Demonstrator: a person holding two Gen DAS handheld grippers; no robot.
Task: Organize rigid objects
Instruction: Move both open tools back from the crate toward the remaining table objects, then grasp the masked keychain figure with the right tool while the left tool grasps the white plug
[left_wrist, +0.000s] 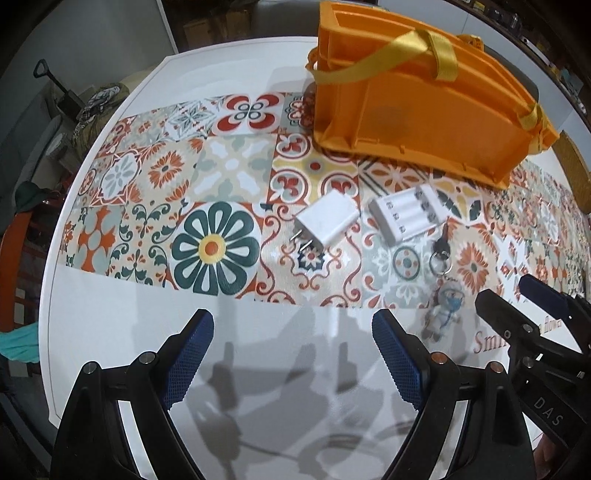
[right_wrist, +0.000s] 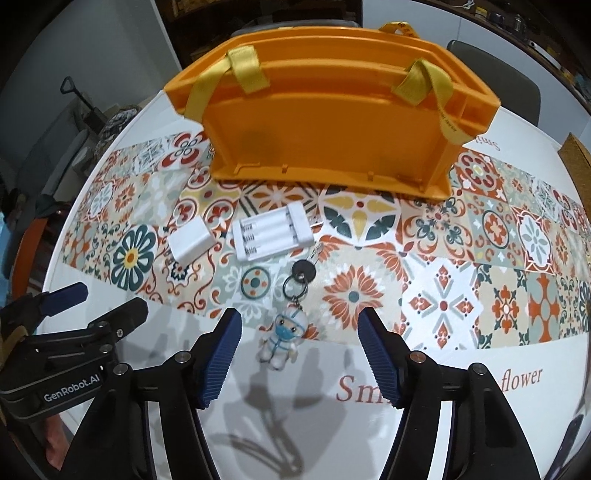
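Note:
An orange rigid tote (left_wrist: 417, 110) (right_wrist: 332, 122) with yellow straps stands on the patterned mat at the back. In front of it lie a white plug adapter (left_wrist: 328, 219) (right_wrist: 192, 240), a white battery charger (left_wrist: 404, 214) (right_wrist: 271, 232) and a key on a ring with a small figure charm (left_wrist: 441, 314) (right_wrist: 282, 341). My left gripper (left_wrist: 291, 328) hovers open over bare white table, short of the adapter. My right gripper (right_wrist: 299, 332) is open above the table, and the figure charm shows in the gap between its blue pads, untouched. Each gripper shows in the other's view (left_wrist: 517, 295) (right_wrist: 107, 299).
The round white table (left_wrist: 147, 332) carries a tiled-pattern mat (right_wrist: 480, 258) across its middle. A chair back (right_wrist: 495, 70) stands behind the tote. A brown board (right_wrist: 576, 155) lies at the right edge. Clutter and an orange chair sit left, off the table.

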